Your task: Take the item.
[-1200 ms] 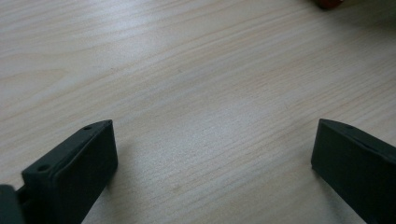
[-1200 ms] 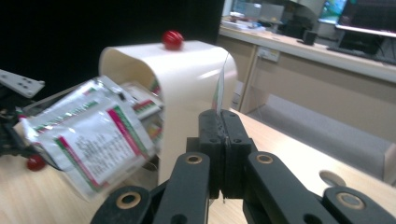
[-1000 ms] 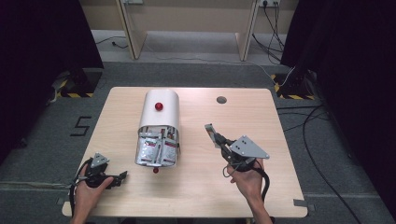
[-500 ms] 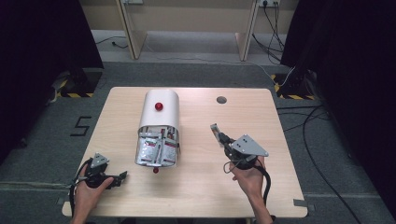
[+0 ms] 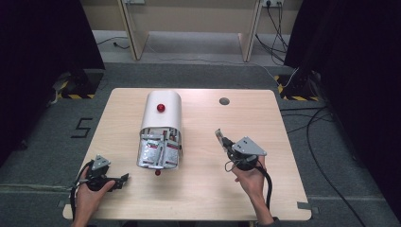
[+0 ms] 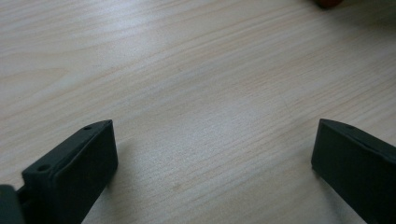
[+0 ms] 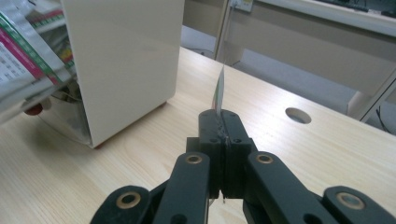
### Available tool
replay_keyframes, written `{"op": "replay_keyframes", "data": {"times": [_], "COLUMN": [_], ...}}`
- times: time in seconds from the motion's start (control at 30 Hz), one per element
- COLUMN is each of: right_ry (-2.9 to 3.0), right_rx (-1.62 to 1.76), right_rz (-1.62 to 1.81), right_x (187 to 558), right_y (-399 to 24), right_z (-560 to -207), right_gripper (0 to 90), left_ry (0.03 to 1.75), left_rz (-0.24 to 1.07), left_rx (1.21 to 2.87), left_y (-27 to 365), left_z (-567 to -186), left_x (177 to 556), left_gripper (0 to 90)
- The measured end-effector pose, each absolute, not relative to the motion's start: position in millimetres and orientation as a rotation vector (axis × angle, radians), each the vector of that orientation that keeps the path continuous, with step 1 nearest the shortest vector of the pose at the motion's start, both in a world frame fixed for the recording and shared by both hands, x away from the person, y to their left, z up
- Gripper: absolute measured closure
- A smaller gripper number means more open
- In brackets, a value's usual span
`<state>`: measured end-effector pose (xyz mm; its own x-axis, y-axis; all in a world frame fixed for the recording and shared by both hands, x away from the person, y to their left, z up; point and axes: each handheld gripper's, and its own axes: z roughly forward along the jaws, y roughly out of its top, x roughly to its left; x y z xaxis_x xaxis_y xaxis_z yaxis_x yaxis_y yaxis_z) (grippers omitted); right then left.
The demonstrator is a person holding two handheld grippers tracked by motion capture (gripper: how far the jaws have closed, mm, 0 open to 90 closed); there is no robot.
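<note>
The right gripper [image 5: 223, 141] is clamped on a thin packet [image 7: 219, 88], which stands on edge between the closed jaws and pokes out past their tips, angled toward the far edge of the table [image 5: 265, 194]. In the right gripper view the packet's narrow edge rises straight from the pinched tips. The white box [image 5: 161, 127] lies on its side left of the gripper, well apart from it, nearer the table's left half, its open mouth facing the near edge and crammed with more packets [image 5: 158, 152]; a red knob [image 5: 161, 108] sits on its upper face. A round hole [image 5: 224, 100] shows in the table near the far edge. Down at the near left corner the left gripper [image 5: 122, 179] lies low on the wood, jaws spread wide with nothing but bare table between them. Compared with a second ago, the right hand [image 5: 250, 182] has slid a little toward the table's right edge and dropped lower, carrying the packet with it, grip unchanged; the left hand [image 5: 87, 194] has kept its place, and the box hasn't budged.
</note>
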<state>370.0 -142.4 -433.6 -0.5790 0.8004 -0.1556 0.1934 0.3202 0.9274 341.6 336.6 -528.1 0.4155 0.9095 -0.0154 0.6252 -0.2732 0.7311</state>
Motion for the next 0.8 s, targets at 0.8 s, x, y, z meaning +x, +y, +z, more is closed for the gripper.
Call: {"op": "replay_keyframes", "data": {"times": [0.8], "right_ry": [2.017], "right_rx": [0.965], "right_rz": [1.250], "right_x": [387], "right_y": [-147], "right_z": [-460], "right_gripper": [89.6], "left_ry": [1.298], "left_rz": [0.545], "left_rx": [2.004], "left_y": [337], "left_z": [-528], "left_x": [342], "left_gripper": [0.0]}}
